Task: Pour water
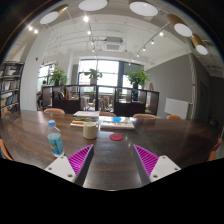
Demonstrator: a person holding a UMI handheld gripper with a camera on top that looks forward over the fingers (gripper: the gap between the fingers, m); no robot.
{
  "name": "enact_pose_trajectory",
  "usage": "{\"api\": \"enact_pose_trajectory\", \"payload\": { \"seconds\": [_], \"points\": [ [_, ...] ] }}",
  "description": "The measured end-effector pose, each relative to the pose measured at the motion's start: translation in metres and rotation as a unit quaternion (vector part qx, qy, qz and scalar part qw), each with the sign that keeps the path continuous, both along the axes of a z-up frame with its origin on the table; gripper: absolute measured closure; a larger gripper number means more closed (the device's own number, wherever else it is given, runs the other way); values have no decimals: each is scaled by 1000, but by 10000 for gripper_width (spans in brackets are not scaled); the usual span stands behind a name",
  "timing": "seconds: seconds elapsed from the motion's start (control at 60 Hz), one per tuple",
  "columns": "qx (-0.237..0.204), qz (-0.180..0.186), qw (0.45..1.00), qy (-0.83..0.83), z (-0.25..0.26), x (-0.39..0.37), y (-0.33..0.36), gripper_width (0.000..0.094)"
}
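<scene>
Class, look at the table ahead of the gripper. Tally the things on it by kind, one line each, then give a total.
Water bottle: 1
White cup: 1
Red coaster-like disc: 1
Flat book-like items: about 2, too small to tell exactly
Total: about 5

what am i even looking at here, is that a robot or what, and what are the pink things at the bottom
No robot arm: a person carries a handheld two-finger gripper, and the camera rides on it, looking forward along the fingers. The pink things are pads on the fingers' inner faces. The fingers are open and hold nothing. Ahead lies a long wooden table in an office room. On it stand a water bottle off to the left side, a white cup further ahead, and a small red object beside the cup.
</scene>
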State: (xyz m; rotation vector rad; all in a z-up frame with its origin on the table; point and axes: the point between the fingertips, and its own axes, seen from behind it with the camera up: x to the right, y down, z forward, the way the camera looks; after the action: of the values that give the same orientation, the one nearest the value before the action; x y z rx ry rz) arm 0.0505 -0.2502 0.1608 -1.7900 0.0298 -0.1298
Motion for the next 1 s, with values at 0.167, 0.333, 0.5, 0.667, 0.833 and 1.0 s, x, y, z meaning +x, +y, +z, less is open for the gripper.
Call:
{"api": "enact_pose_trajectory", "payload": {
  "seconds": [0.167,0.333,0.5,0.667,0.833,1.0],
  "points": [
    [-2,11,1000,-10,-22,-28,5,153],
    [-15,51,999,9,-62,-104,19,138],
    [-10,110,994,16,-75,-179,40,142],
    [-9,135,991,18,-79,-224,75,144],
    [13,126,991,34,-69,-241,121,143],
    [26,138,988,63,-75,-263,154,168]
  ]
}}
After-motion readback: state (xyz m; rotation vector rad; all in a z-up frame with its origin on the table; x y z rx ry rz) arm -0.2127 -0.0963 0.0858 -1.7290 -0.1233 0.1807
